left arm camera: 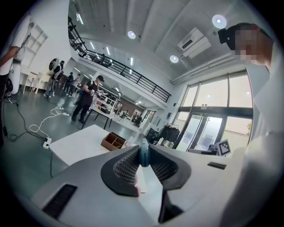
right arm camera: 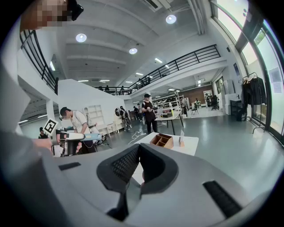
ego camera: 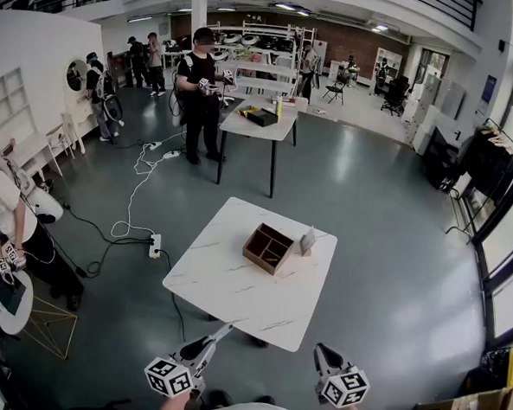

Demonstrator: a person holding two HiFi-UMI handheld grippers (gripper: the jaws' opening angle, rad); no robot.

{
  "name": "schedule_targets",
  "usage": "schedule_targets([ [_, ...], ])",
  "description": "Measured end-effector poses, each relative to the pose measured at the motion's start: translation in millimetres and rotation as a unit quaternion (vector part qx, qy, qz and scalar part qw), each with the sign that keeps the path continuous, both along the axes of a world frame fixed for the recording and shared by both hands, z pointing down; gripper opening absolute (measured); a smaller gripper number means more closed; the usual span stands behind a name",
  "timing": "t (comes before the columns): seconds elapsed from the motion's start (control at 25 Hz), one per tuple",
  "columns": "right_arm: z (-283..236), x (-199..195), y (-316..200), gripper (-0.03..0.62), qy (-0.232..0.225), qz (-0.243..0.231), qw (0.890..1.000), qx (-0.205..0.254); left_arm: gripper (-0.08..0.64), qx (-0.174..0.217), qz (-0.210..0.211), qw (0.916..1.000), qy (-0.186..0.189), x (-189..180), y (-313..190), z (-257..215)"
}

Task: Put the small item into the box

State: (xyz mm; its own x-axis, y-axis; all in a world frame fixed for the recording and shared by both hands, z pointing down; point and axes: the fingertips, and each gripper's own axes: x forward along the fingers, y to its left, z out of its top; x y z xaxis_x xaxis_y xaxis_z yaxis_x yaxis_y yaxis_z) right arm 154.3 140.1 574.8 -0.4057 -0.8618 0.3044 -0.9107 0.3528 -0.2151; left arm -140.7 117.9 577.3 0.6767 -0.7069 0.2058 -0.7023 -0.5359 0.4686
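A wooden box with compartments stands on the white marble table, toward its far right side. A small upright card-like piece stands right beside the box. Both grippers hang in front of the table's near edge, well short of the box. My left gripper is shut on a small blue item, pinched at the jaw tips. My right gripper is shut with nothing between its jaws. The box and the card lie far ahead in the right gripper view.
A power strip and cables lie on the floor left of the table. A second table stands farther back with a person beside it. Another person is at the left, near a gold wire frame.
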Motion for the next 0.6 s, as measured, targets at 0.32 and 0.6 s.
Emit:
schedule_targets([
  [0.32,1.4,-4.3,-0.7,0.026,0.001,-0.006,1.0,0.005,0.077,-0.001,0.0,1.0,-0.002,-2.4,0.7,3.3],
  [0.6,1.9,-7.8,2.4,0.028,-0.011,-0.001,1.0,-0.003,0.077,-0.003,0.003,1.0,0.001,-5.1,3.3,5.1],
])
